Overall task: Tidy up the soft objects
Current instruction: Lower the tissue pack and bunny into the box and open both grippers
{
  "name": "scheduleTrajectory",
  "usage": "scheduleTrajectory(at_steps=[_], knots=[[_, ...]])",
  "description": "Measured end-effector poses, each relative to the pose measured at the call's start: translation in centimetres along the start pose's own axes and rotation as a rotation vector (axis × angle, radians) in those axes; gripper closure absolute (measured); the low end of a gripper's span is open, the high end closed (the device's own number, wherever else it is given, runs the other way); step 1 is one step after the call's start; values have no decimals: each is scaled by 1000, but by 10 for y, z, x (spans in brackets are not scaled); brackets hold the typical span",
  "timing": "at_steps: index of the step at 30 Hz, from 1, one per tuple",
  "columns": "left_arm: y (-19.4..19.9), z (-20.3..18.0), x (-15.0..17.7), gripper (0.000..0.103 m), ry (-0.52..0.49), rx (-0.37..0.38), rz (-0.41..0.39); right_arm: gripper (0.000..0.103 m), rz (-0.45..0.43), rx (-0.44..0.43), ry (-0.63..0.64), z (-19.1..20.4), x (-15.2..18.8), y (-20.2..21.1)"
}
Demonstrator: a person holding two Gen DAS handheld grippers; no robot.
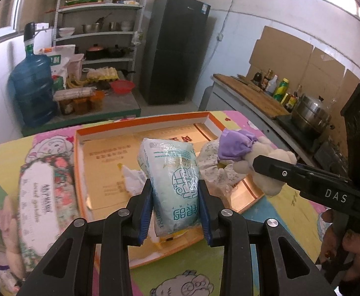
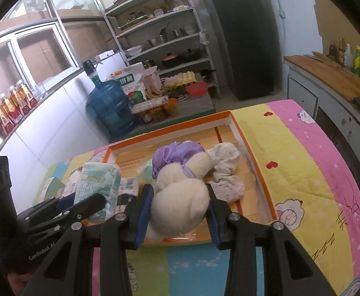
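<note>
Cartoon quilt (image 2: 303, 162), black fridge (image 1: 175, 49) behind

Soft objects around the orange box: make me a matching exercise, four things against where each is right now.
Things
1. tissue pack
2. plush toy
3. white cloth
4. wet wipes pack

Places
A. lying inside the orange box, right part
B. on the quilt, outside the box
C. between the fingers of the left gripper
D. between the fingers of the right gripper

Pairs: 1-C, 2-D, 3-A, 4-B
</note>
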State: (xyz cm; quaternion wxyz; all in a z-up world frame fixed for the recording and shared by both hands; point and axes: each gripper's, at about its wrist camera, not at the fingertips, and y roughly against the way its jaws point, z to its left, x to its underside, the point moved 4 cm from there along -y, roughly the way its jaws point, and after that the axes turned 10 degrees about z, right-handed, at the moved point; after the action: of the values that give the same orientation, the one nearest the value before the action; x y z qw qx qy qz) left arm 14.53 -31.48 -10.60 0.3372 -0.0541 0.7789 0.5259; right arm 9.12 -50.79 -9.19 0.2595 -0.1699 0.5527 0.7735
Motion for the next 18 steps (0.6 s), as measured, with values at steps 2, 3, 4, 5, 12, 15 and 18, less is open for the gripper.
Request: scheduleTrajectory(at_steps=[2, 3, 4, 5, 12, 15, 18], knots=[[-8, -4, -2, 69, -2, 2, 9, 62, 5, 0, -4, -5, -1, -3], [-12, -6, -3, 69, -2, 2, 12, 62, 7, 1, -4, -7, -2, -4], [-14, -7, -5, 69, -2, 3, 15, 62, 10, 2, -4, -9, -3, -6], [-18, -8, -5, 69, 0, 5, 18, 62, 12, 3, -4, -11, -4, -7], [-39, -16, -8, 69, 2, 7, 49, 62, 33, -3, -5, -19, -6, -19], [-45, -14, -8, 69, 11, 9, 61, 62, 44, -7, -6, -21, -6, -24], [-49, -13, -8, 69, 15, 7, 71, 62, 52, -9, -6, -23, -6, -29]])
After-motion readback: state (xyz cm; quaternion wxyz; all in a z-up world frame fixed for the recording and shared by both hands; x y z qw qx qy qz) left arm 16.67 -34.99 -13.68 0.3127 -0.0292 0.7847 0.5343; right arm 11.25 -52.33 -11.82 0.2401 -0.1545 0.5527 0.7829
